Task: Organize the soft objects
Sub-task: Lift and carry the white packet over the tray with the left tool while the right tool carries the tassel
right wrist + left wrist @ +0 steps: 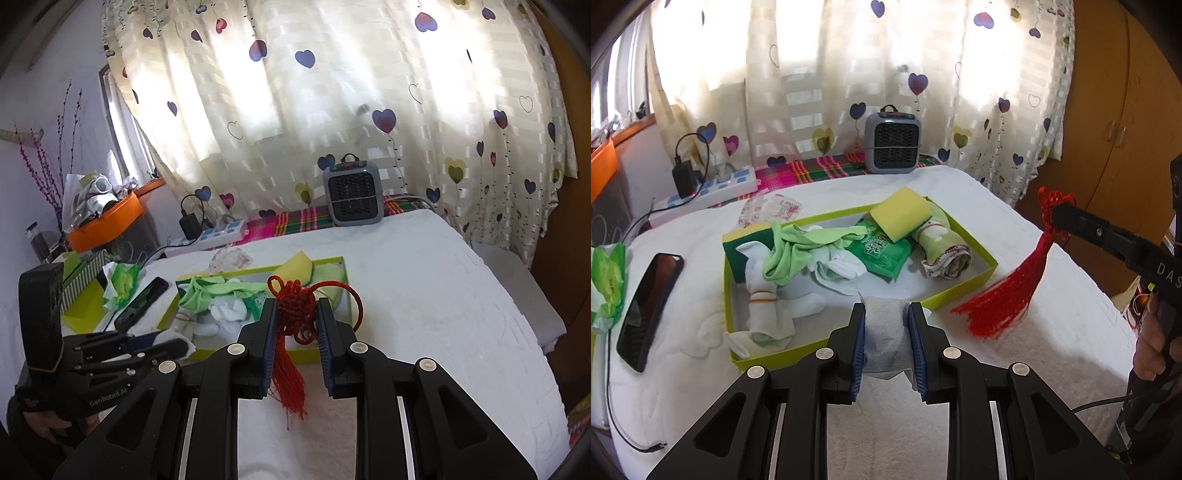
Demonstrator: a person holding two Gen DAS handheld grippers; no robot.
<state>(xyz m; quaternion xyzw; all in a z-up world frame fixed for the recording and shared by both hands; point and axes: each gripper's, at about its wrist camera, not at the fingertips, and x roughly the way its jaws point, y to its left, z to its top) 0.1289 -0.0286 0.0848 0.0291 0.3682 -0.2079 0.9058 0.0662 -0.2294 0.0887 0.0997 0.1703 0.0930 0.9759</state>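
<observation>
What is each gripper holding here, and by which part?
Left gripper: grey cloth, pinched mid-fold. Right gripper: red knot tassel, gripped at its knot.

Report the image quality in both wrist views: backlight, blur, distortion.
Left wrist view: the sunlit curtain blows out to white, fisheye bends the wardrobe, and the red tassel looks slightly blurred. Right wrist view: same backlight glare, dark vignetted corners, the red knot fairly sharp.

A grey heater (892, 143) stands at the bed's (1052, 295) far edge before a heart-print curtain (849, 74), a power strip (713, 192) at the far left corner, a phone (650, 310) along the left edge.
</observation>
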